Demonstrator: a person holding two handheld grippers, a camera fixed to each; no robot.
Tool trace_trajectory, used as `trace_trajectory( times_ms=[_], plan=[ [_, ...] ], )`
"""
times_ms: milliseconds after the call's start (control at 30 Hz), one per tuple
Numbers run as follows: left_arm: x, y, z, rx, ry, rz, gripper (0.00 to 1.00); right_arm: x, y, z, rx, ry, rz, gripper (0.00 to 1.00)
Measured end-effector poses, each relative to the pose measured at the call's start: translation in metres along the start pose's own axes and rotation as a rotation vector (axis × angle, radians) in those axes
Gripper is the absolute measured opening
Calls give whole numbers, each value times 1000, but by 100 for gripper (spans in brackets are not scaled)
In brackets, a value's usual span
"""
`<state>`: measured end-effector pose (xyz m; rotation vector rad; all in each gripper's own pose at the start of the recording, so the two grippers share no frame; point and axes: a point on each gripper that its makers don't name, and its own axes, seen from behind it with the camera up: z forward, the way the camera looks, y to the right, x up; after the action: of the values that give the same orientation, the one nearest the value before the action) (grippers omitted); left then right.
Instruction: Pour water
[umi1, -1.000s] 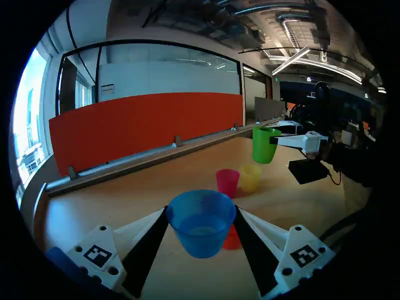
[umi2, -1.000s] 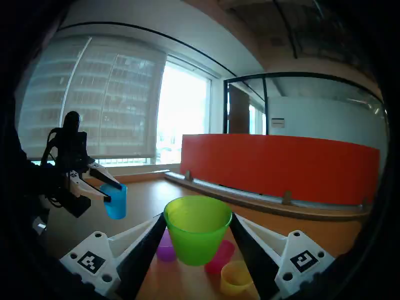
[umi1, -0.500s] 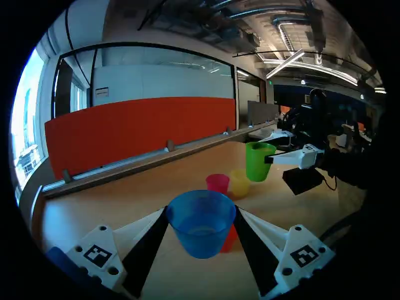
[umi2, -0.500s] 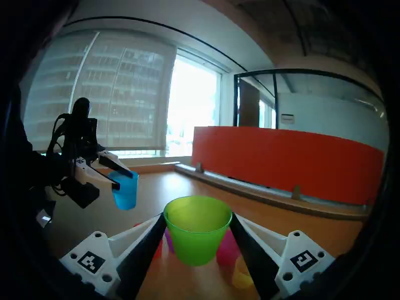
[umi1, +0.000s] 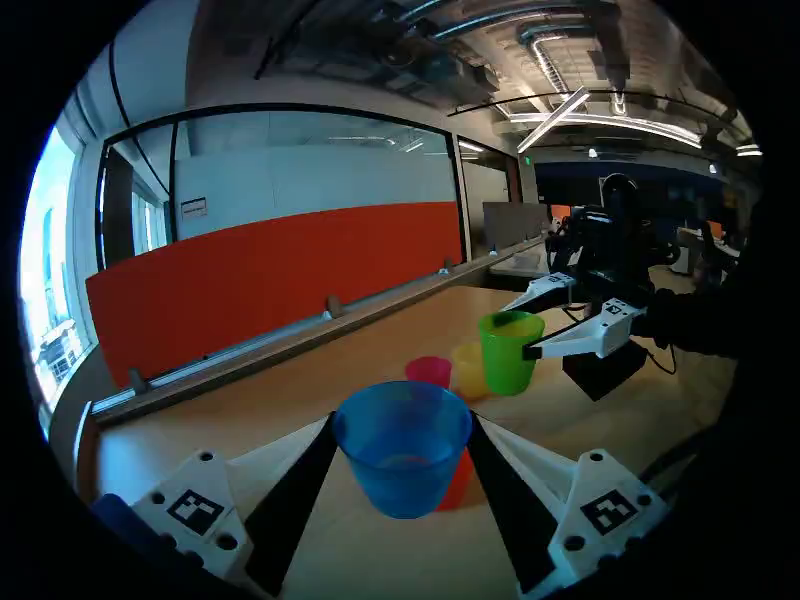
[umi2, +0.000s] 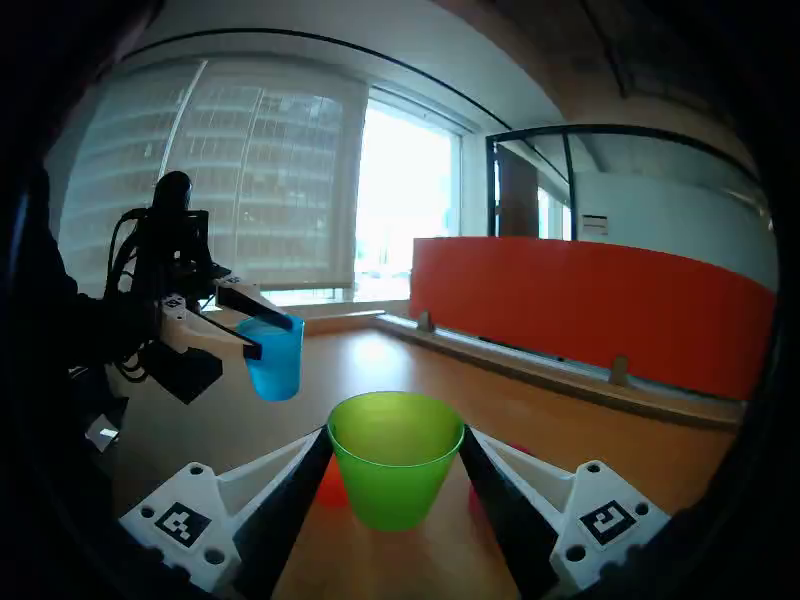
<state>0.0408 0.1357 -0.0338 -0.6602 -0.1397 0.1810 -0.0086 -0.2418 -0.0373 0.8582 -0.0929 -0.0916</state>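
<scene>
My left gripper (umi1: 402, 452) is shut on a blue cup (umi1: 402, 442) that has a little water in its bottom, held upright above the wooden table (umi1: 250, 410). My right gripper (umi2: 395, 462) is shut on an empty green cup (umi2: 396, 455), also upright. In the left gripper view the green cup (umi1: 508, 350) hangs at the right in the right gripper (umi1: 520, 348). Seen from the right gripper view, the blue cup (umi2: 274, 356) sits at the left in the left gripper (umi2: 268, 338). The two cups are apart, close to the same height.
A pink cup (umi1: 428, 371) and a yellow cup (umi1: 466, 368) stand on the table beyond the blue cup, and a red cup (umi1: 460, 480) shows just behind it. An orange partition (umi1: 270, 270) runs along the table's far edge. A person's dark sleeve (umi1: 700, 325) is at the right.
The green cup has come lower and nearer to the blue cup over the table. In the right gripper view the blue cup has risen and drawn closer.
</scene>
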Motion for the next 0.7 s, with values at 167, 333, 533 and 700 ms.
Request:
trace_trajectory(
  times_ms=[167,333,533,700],
  plan=[
    [3,2,0,2,6,16,88,-1,-5,1,18,1,7,94],
    [4,2,-1,10,5,45,88,-4,-10,2,32,0,10,94],
    [7,7,-2,11,13,78,88,-6,-19,4,52,-3,8,94],
    [10,8,-1,17,17,101,88,-6,-26,5,70,-6,7,94]
  ],
)
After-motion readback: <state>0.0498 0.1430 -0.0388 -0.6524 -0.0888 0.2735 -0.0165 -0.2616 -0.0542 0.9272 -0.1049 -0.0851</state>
